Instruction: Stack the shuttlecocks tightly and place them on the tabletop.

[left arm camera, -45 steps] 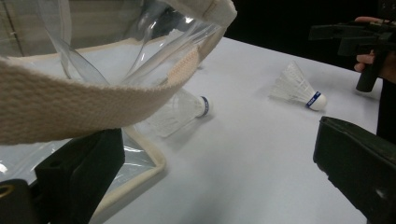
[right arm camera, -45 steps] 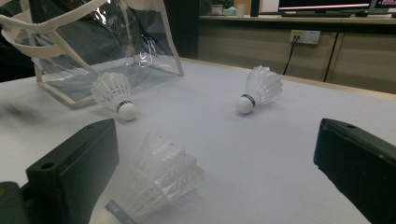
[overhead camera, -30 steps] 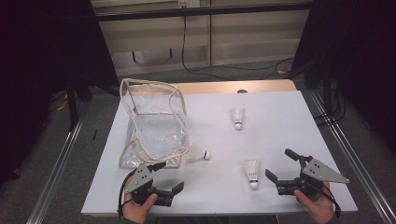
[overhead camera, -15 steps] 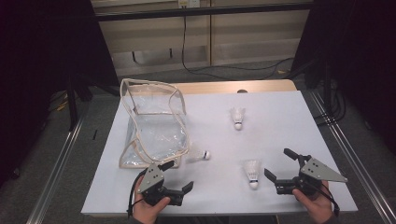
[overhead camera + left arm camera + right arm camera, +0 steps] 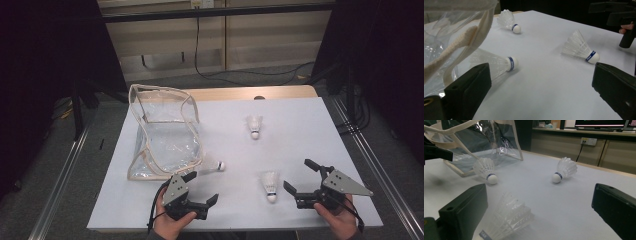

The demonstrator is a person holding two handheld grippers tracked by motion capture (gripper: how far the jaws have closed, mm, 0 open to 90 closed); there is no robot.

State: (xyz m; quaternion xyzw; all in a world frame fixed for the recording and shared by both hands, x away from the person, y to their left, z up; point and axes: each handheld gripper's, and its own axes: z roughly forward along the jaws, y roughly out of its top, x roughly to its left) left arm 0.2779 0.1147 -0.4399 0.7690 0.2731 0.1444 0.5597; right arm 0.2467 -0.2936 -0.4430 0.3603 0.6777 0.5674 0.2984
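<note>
White paper covers the table [image 5: 300,125] I am working over, with dark floor on either side and a pale wall with a cable running down it behind.

Nearest my left gripper [image 5: 202,189] lies a shuttlecock [image 5: 216,165], on its side with its cork pointing right and its feathers just at the lower right corner of the clear bag [image 5: 165,130]. In the left gripper view the same shuttlecock [image 5: 499,63] sits just ahead of the left jaw, its skirt against the bag's cream edging [image 5: 461,42]. My left gripper stands wide apart, holding nothing, low over the table's near edge.

A second shuttlecock [image 5: 270,183] lies near my right gripper [image 5: 300,176], cork toward me, just to the left of it. In the right gripper view it [image 5: 509,220] rests between the jaws at the bottom, close to the left one, untouched. That gripper too is spread wide and empty, held in a hand [image 5: 340,220] at the near right corner.

A third shuttlecock [image 5: 254,124] lies well apart from both, farther up the table, cork toward me.

The clear bag sits collapsed on the left half of the table, its mouth facing up and away.
</note>
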